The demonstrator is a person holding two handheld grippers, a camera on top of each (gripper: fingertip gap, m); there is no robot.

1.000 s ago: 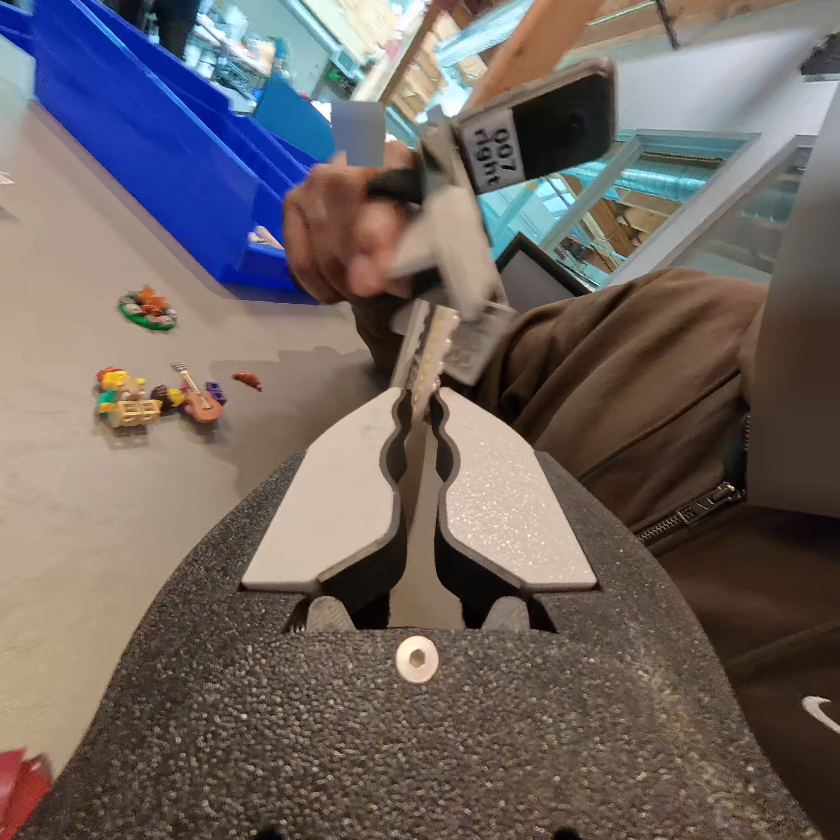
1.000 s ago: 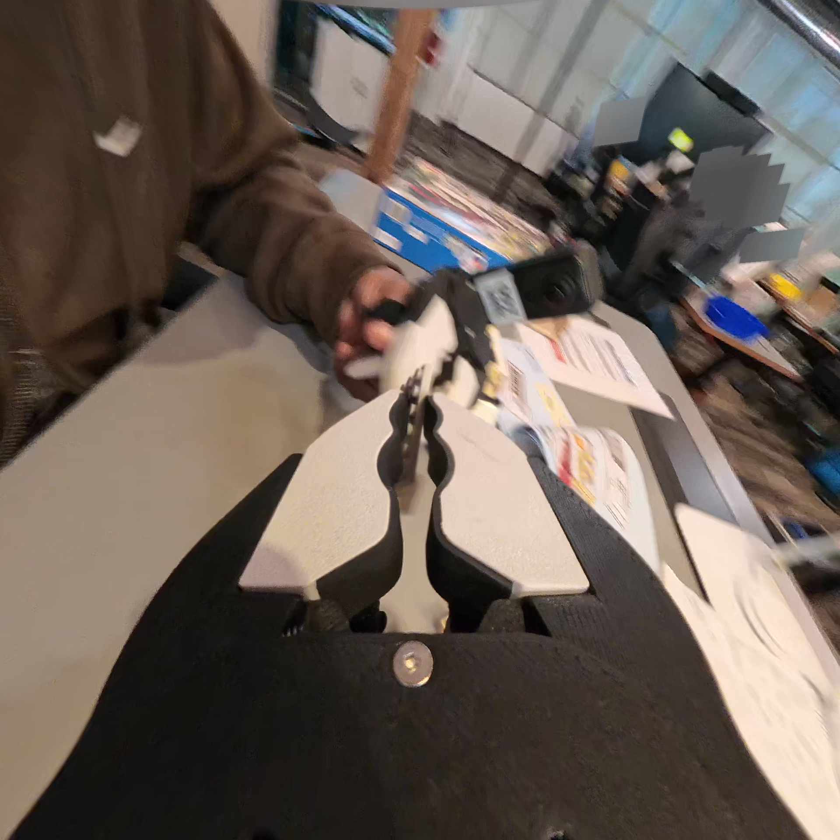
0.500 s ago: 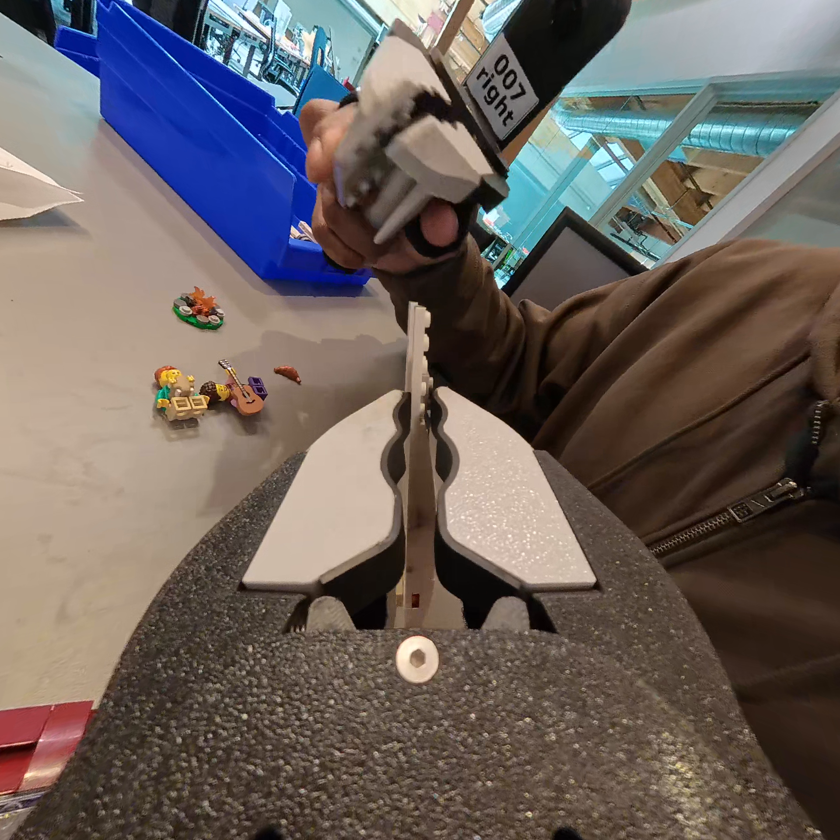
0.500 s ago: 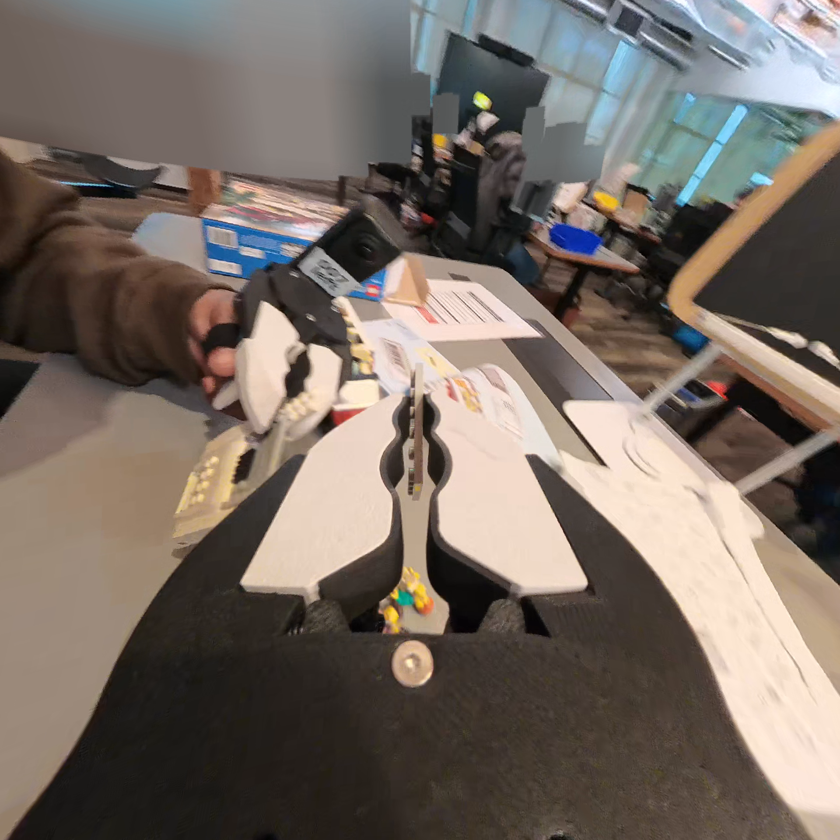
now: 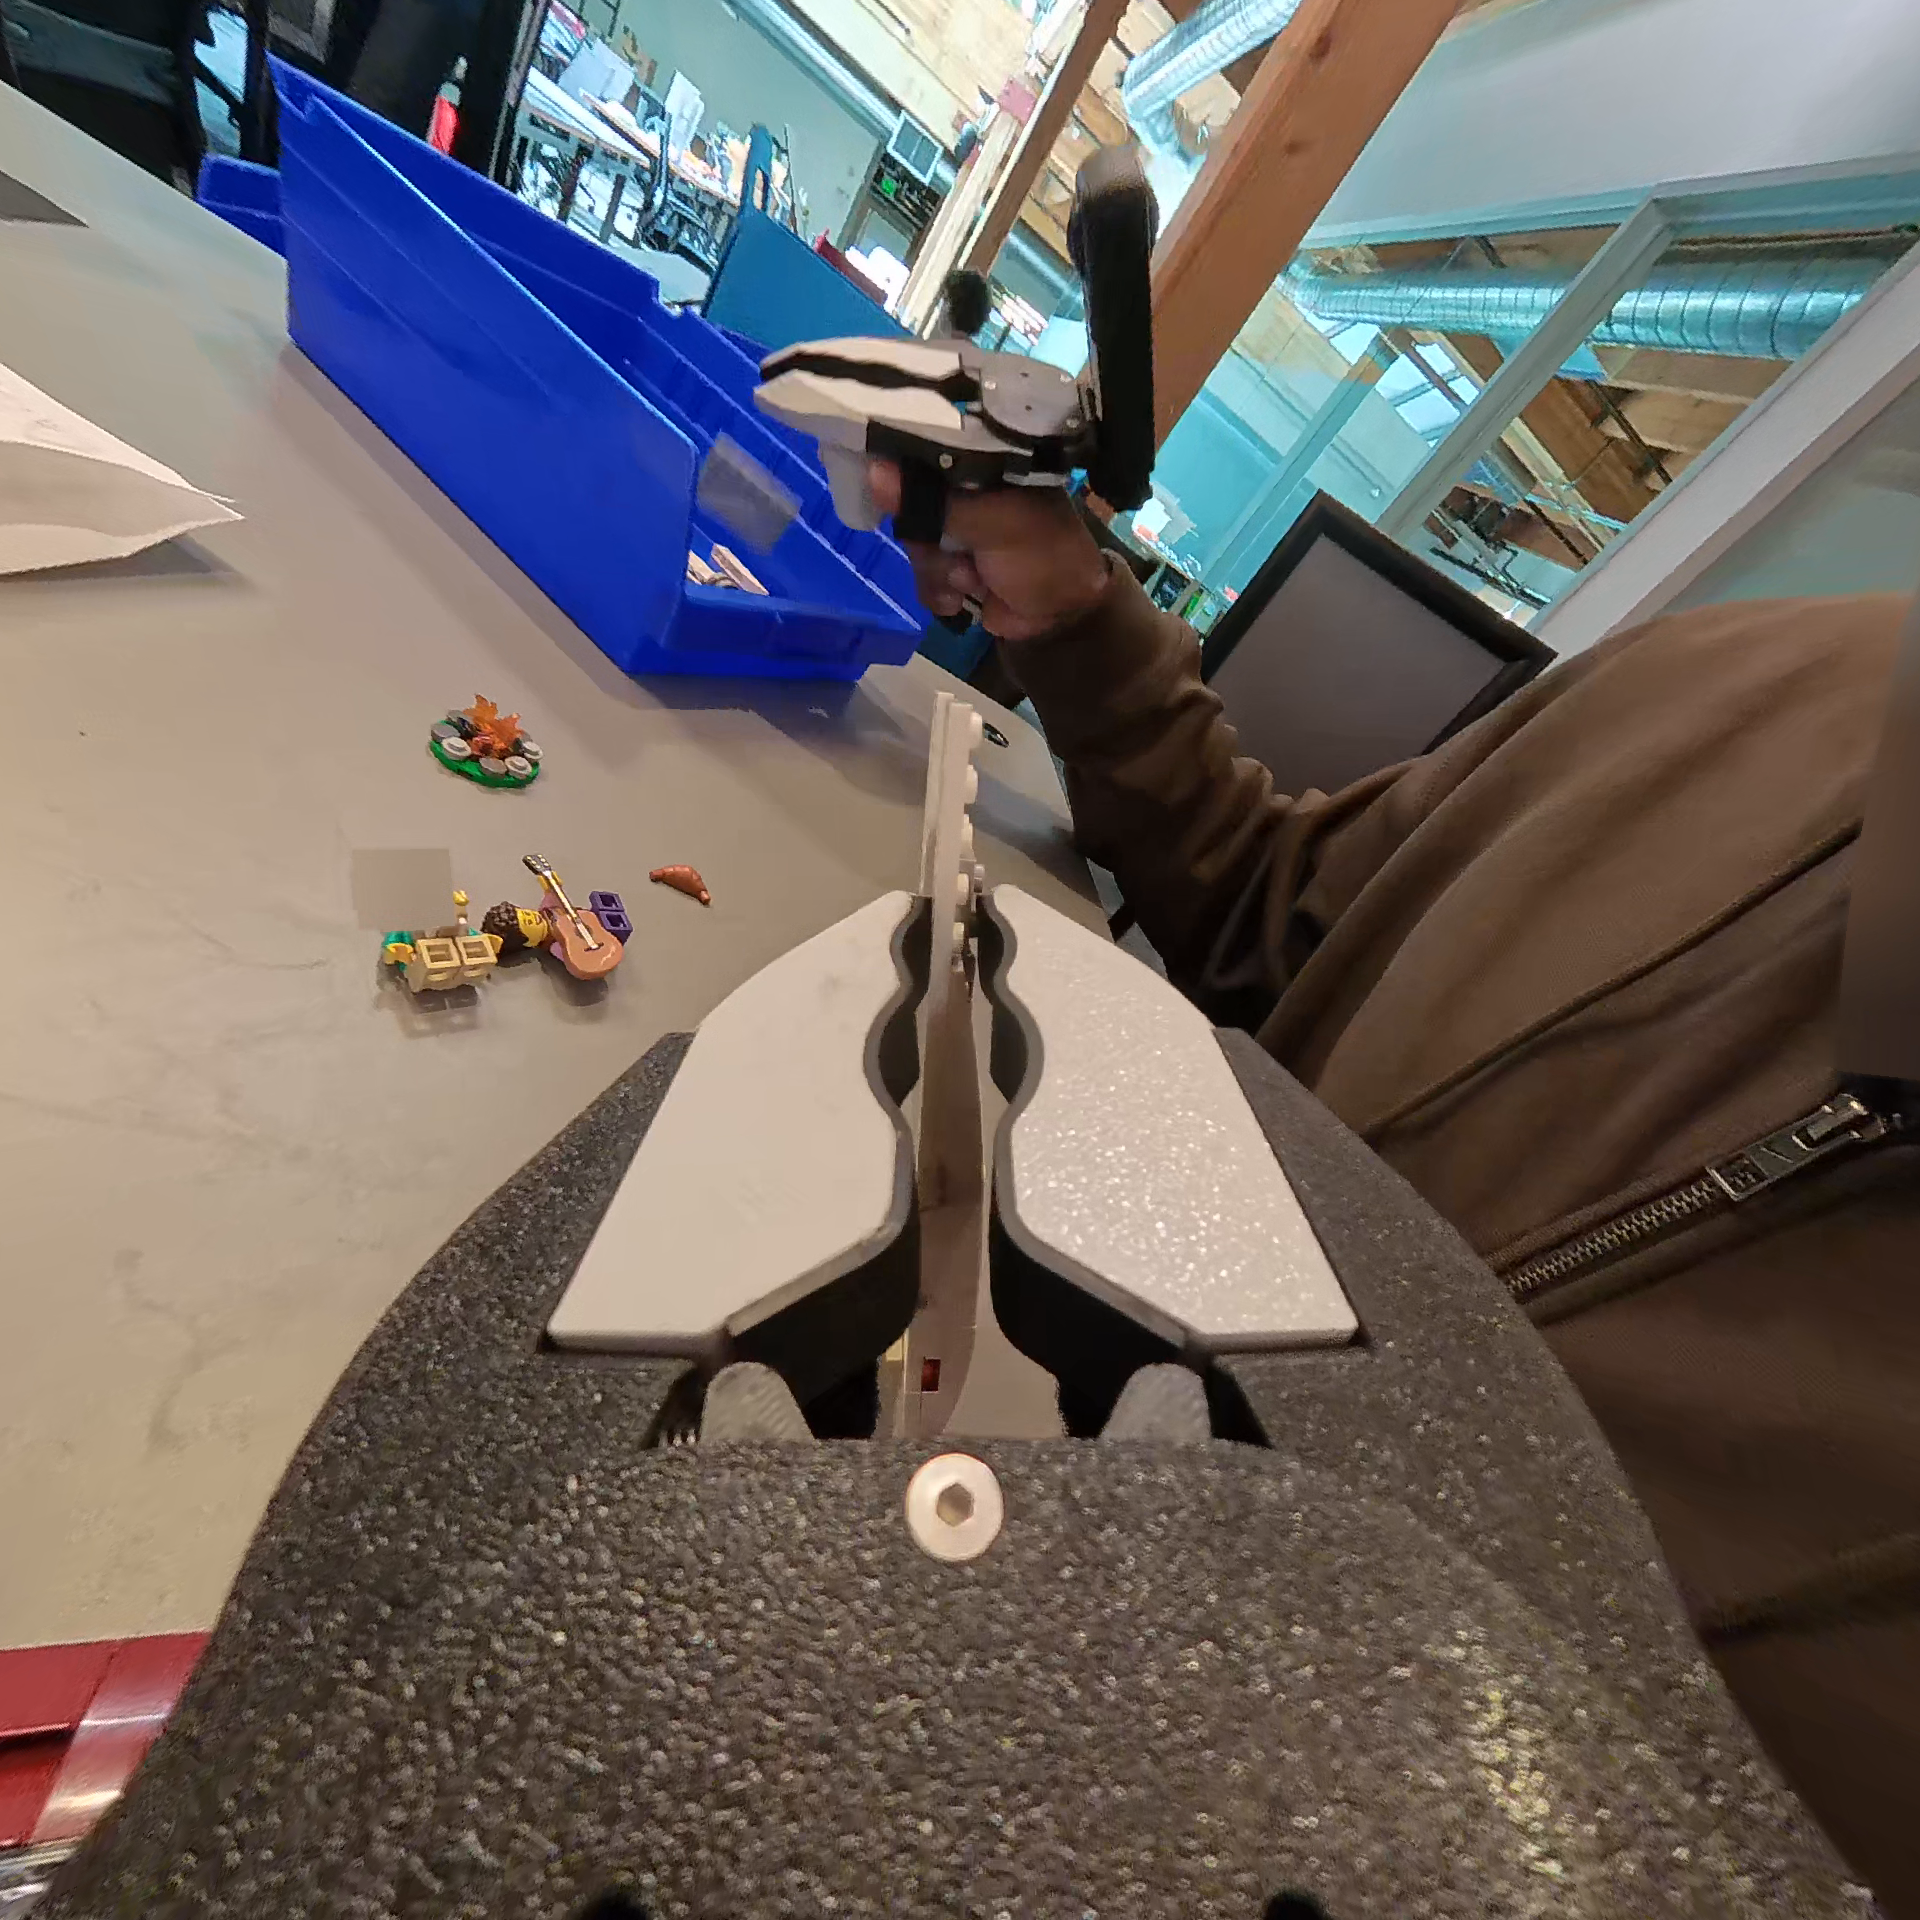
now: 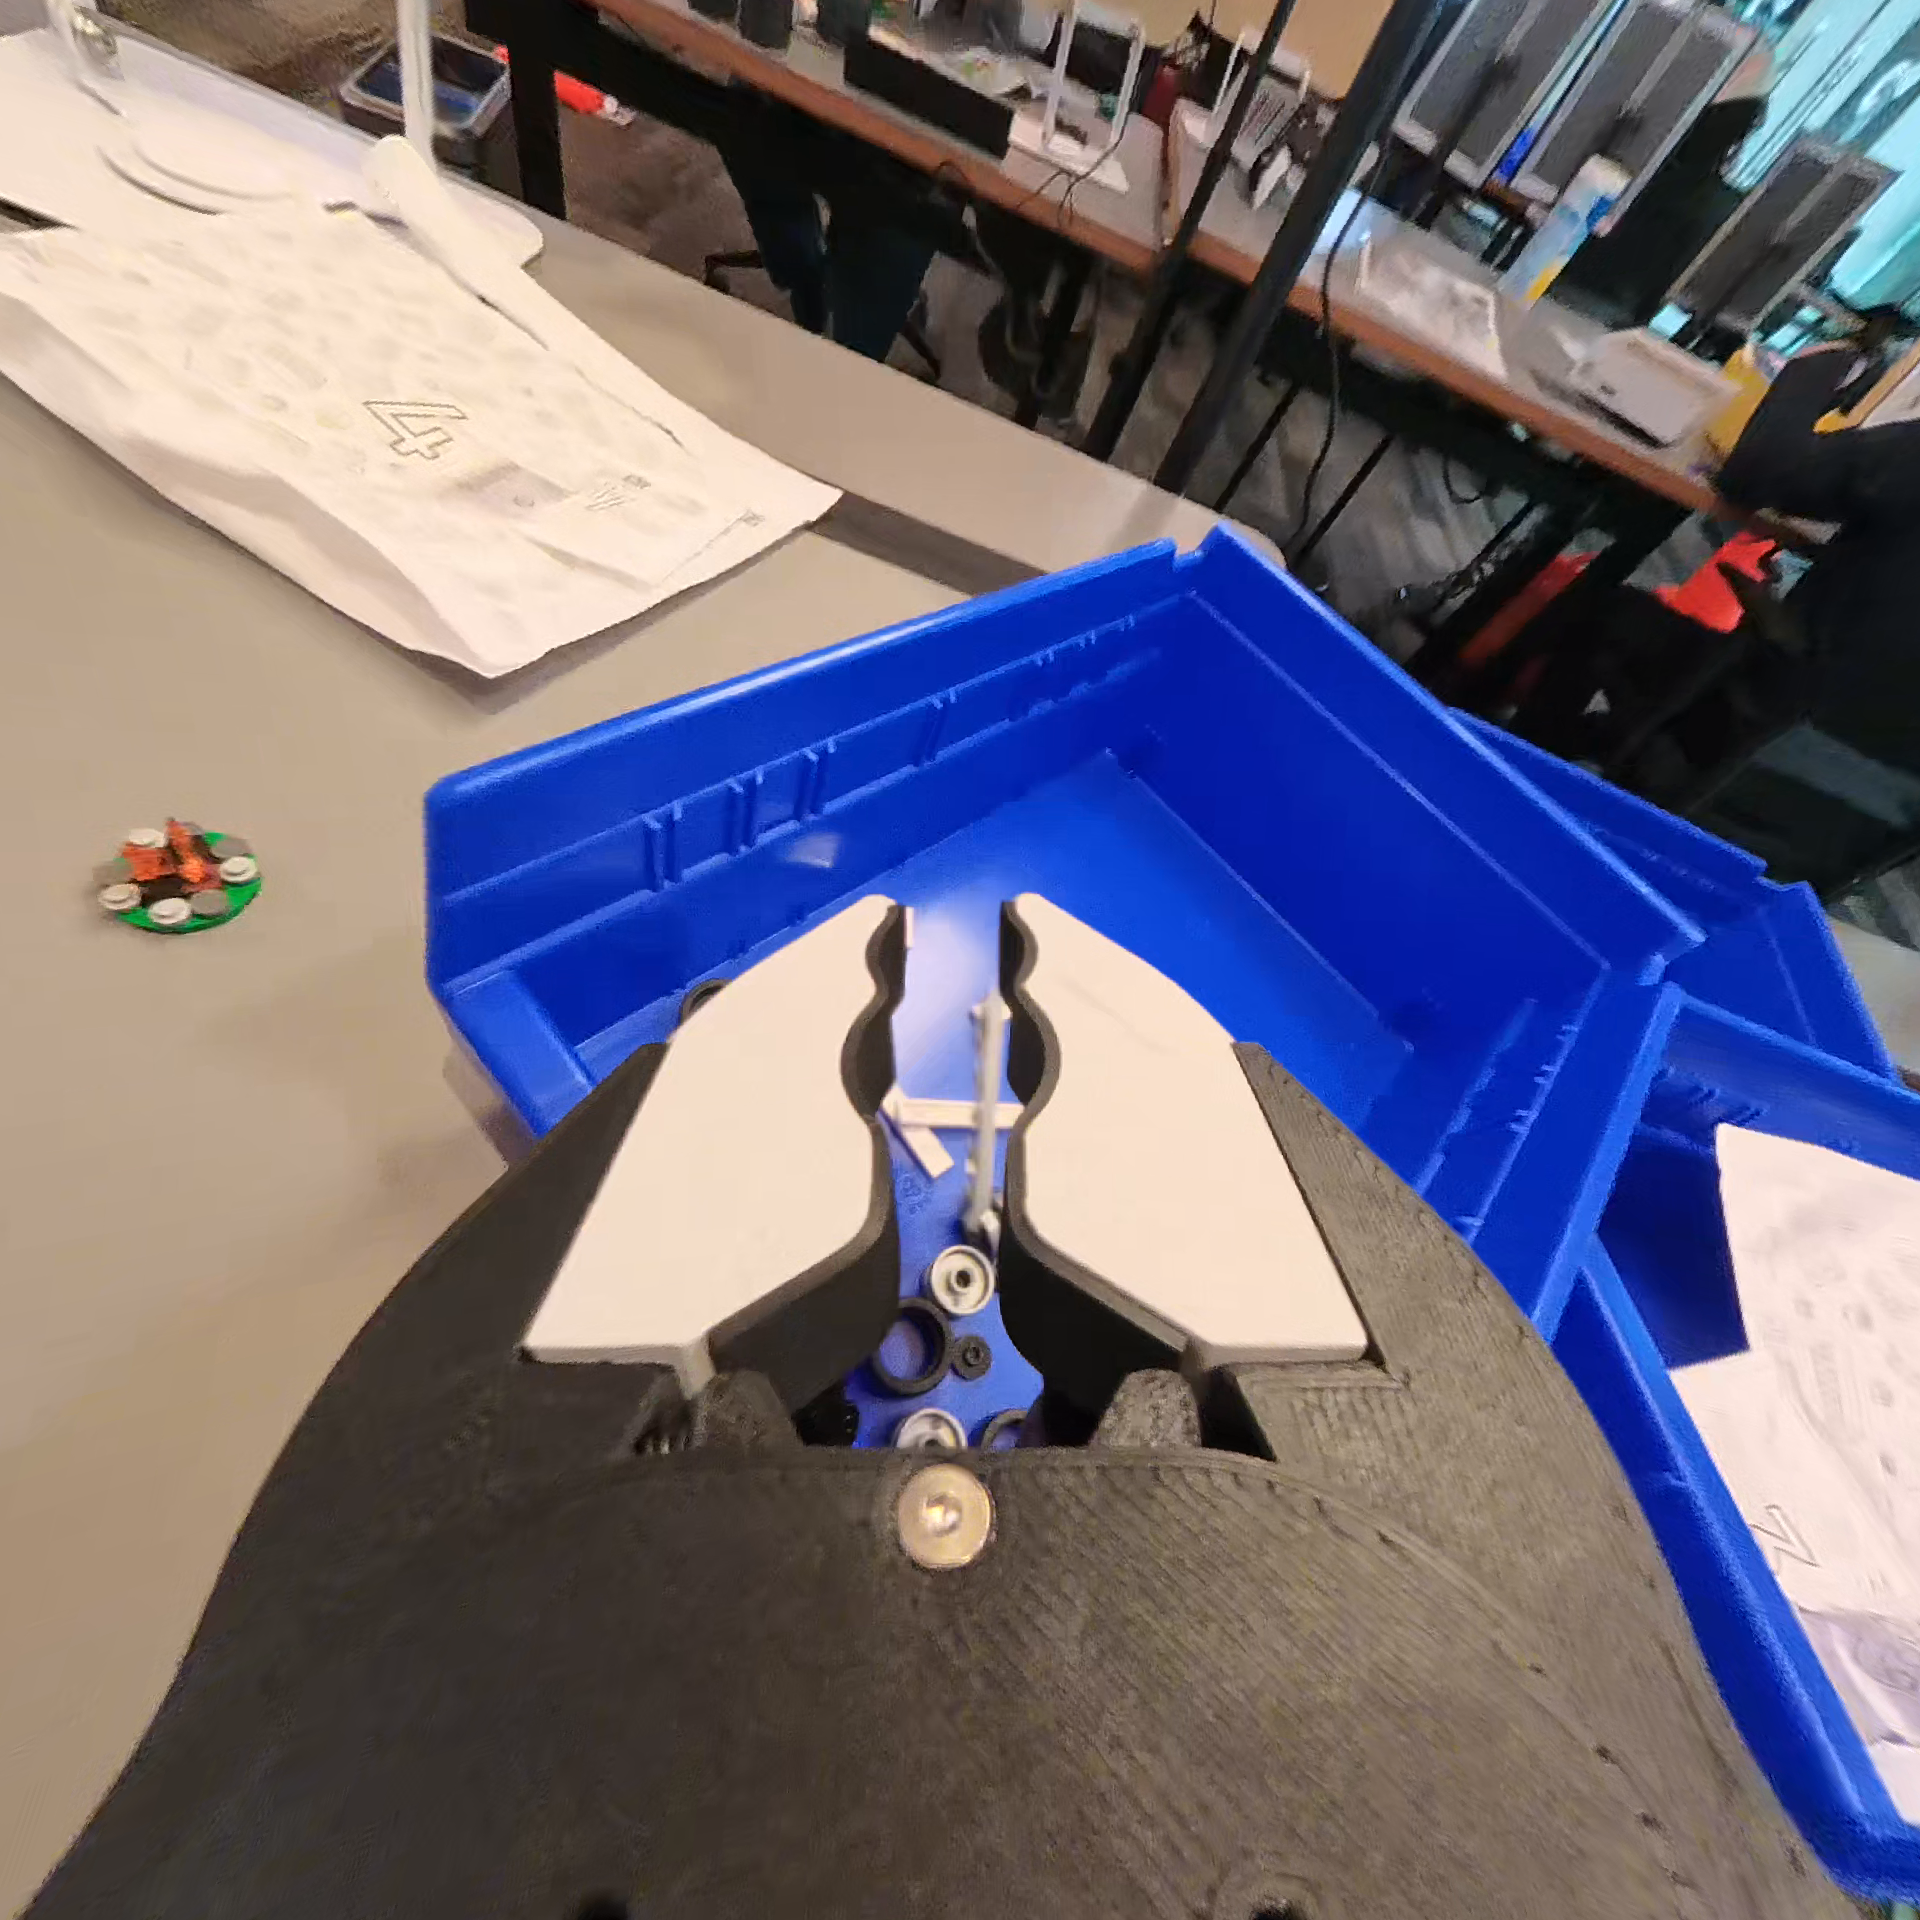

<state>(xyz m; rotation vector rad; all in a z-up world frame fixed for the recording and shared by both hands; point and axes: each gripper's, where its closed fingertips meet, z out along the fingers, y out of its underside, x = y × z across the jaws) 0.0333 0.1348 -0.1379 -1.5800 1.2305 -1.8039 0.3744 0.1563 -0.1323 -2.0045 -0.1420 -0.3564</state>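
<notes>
Grey studded plate [image 5: 951, 831] is pinched edge-on in the left claw [image 5: 948, 914], above the bench [image 5: 208, 1091]. Only its lower part is gripped, so it could be levered loose by a knock. The right claw [image 6: 951, 920] is spread over the blue bin [image 6: 1351, 831], a thin grey piece [image 6: 989, 1081] beside one pad; it could be dropped among the parts below.

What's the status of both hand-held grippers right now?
Left hand-held gripper clamps grey studded plate edge-on above table. Right hand-held gripper open over blue bin, small parts below. Nothing in the way.
</notes>
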